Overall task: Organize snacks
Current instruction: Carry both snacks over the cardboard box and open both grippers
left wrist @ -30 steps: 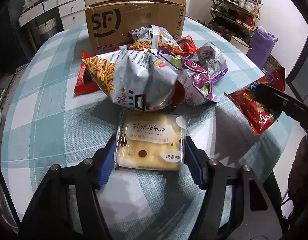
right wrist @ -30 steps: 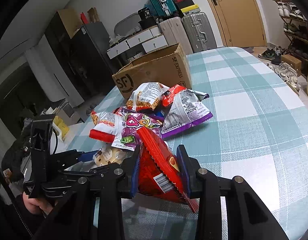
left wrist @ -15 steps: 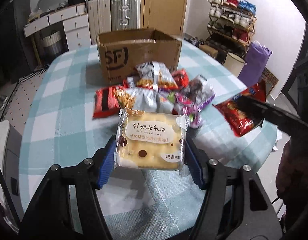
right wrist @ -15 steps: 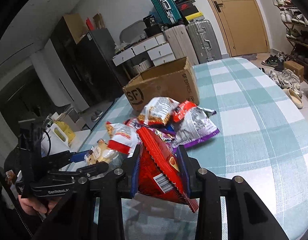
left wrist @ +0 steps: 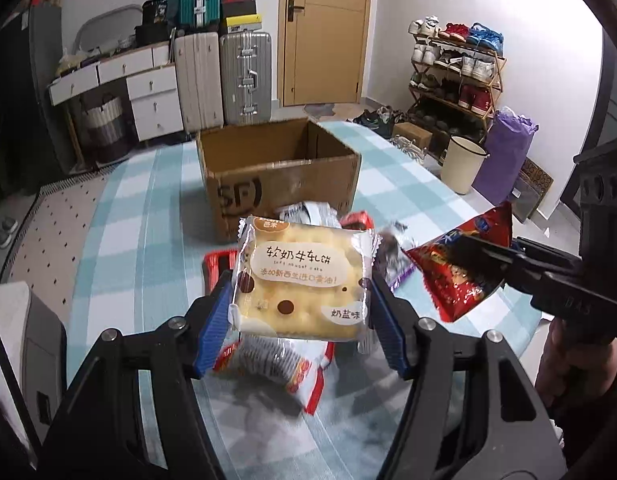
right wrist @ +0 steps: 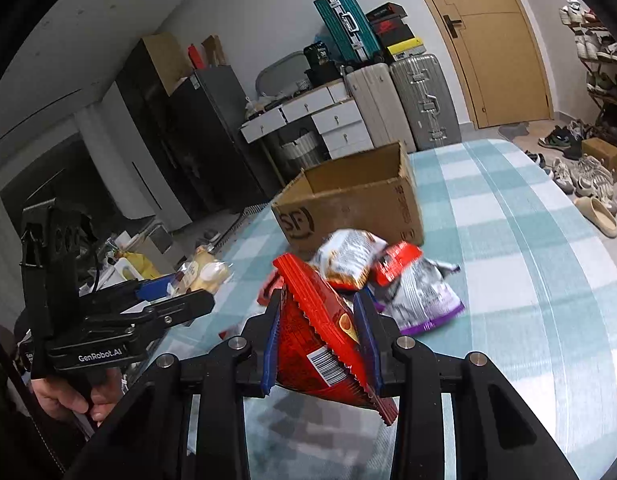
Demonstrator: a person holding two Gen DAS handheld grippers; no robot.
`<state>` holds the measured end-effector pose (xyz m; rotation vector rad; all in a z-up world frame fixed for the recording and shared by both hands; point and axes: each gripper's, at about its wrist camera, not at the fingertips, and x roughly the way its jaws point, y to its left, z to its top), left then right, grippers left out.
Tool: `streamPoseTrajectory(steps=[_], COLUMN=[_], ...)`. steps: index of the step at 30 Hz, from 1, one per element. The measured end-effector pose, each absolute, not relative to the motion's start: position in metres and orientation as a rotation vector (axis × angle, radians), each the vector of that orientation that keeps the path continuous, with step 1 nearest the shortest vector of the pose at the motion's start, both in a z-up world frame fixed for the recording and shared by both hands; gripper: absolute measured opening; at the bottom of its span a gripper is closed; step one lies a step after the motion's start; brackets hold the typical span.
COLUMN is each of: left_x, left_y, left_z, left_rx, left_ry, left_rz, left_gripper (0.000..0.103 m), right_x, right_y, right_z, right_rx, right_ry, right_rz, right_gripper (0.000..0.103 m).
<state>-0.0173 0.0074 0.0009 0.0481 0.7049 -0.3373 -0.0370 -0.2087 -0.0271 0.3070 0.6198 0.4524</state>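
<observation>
Snacks [left wrist: 302, 284] [right wrist: 314, 340] clamped between both fingers' pads

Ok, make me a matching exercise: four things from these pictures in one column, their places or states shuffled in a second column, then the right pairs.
Things:
1. cracker pack
2. red bag
3. box
4. purple bag

Places or states:
A. lying on the table, in no gripper
B. clamped in the left gripper
C. standing open behind the snack pile
D. clamped in the right gripper

Pairs: 1-B, 2-D, 3-C, 4-A
</observation>
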Motion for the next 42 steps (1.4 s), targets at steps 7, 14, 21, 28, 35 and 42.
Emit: streamPoseTrajectory(steps=[7, 14, 21, 28, 35, 42], left_x=[0.013, 0.06, 0.115, 0.179, 0.241, 0.296], left_y=[0.015, 0.014, 0.011, 0.008, 0.001, -0.006], left_z=[0.031, 0.057, 0.074, 0.071, 0.047, 0.019], left_rx=[0.044, 0.062, 0.059, 0.061, 0.053, 0.046], left_ry=[0.669, 0.646, 0.643, 0.666, 0.727, 0.781], left_rz=[-0.329, -0.31, -0.299, -0.292, -0.287, -0.303], left_gripper=[0.062, 0.062, 0.062, 0.062, 0.062, 0.062], right_x=[-0.014, 0.024, 0.072, 0.122, 0.175, 0.223], right_y=[-0.204, -0.197, -0.183, -0.175, -0.172, -0.169], right_z=[-0.004, 0.023, 0.046, 0.058, 0.048, 0.02], right_rx=[0.292, 0.257, 0.22, 0.177, 0.172, 0.141], right_ry=[0.592, 0.567, 0.554, 0.558, 0.603, 0.665], right_rz=[0.477, 0.5, 0.523, 0.519, 0.505, 0.493], right_gripper=[0.034, 0.034, 0.034, 0.034, 0.034, 0.034])
